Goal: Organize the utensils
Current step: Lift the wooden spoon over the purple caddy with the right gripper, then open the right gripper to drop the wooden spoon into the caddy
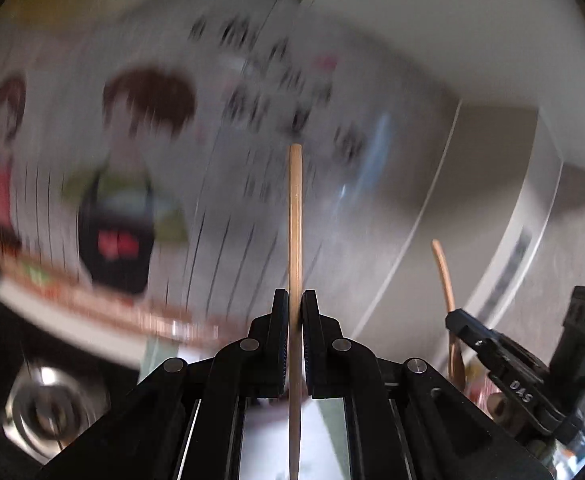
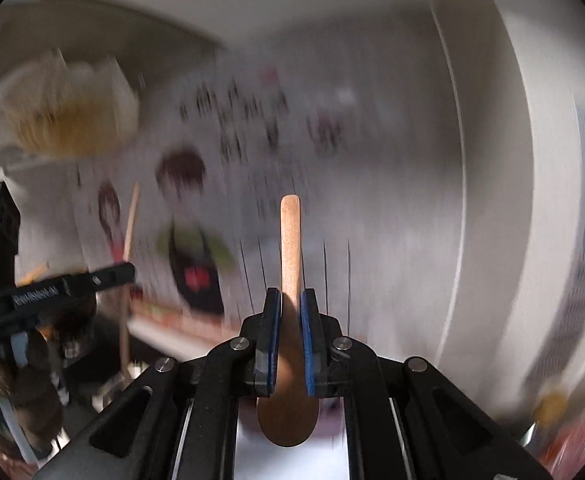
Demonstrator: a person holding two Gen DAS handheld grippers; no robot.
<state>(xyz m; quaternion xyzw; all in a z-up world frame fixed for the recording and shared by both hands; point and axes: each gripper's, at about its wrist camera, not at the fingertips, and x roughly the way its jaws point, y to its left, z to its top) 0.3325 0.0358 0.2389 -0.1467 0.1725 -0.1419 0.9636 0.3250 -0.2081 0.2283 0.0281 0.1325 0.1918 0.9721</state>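
Left gripper point(image 1: 295, 300): jaws pressed in on a thin wooden stick point(image 1: 295, 216), pinching it partway along its length. The stick stands upright between the pads, its squared upper end rising well above the fingertips, its lower end running down between the gripper's arms towards the camera. What kind of utensil it is cannot be told from this view.

Right gripper point(image 2: 291, 300): jaws pinching a wooden spoon point(image 2: 290, 240) at the lower part of its handle. The flat handle points up and away past the fingertips; the rounded bowl point(image 2: 288, 420) hangs below the pads, close to the camera, between the arms.

Cross views: the right gripper point(image 1: 464, 322) shows at the right edge of the left view, the spoon handle point(image 1: 446, 276) rising from it. The left gripper point(image 2: 120, 274) shows at the left edge of the right view, the stick point(image 2: 130, 224) standing up through it.

Background: blurred wall poster point(image 1: 140, 128) with cartoon figures and dark lettering; white appliance point(image 2: 564, 200) with a vent grille at right; round metal object point(image 1: 48, 408) low at left, too blurred to identify.
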